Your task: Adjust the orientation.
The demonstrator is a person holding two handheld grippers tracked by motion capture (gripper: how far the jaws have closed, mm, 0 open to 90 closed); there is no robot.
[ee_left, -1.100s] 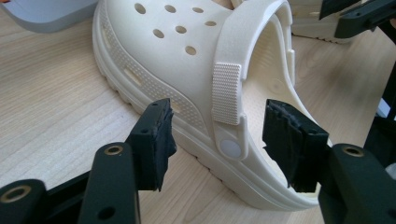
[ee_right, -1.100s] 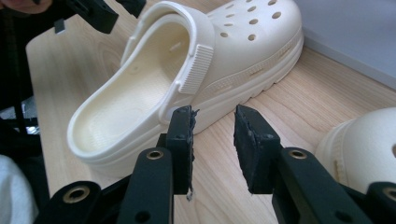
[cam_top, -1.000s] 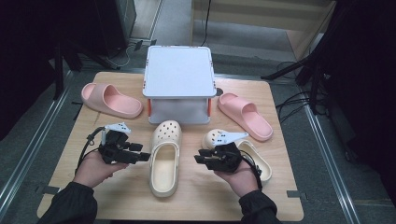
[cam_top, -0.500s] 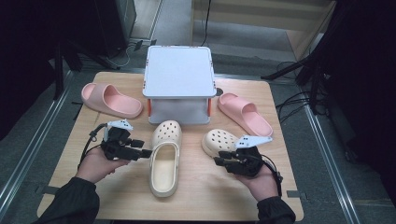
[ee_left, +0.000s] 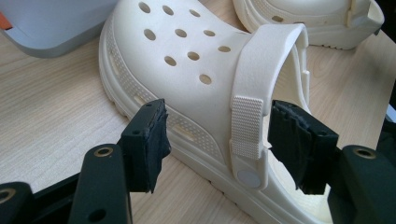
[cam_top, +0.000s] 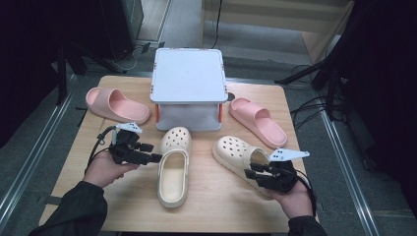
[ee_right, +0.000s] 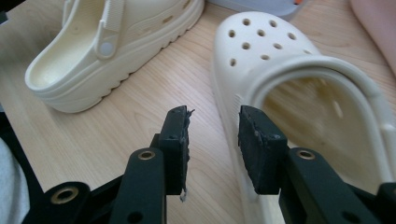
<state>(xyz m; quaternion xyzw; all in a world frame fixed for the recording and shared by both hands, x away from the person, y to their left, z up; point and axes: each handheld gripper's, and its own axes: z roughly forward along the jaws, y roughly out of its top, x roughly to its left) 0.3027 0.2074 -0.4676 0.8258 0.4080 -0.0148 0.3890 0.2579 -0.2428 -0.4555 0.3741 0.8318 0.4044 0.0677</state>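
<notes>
No readable text, labels, brands or numbers on anything here

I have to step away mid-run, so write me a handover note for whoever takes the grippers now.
Left gripper: open, jaws beside the left clog, strap side, not gripping.
Right gripper: jaws have just been opening; the right clog wall sits at the gap, pads not pressing.
Both clogs lie on the table in front of the box; a pink slide on each side, left and right.
Done: right clog set down, angled.
Left: likely to pair the clogs side by side.
</notes>
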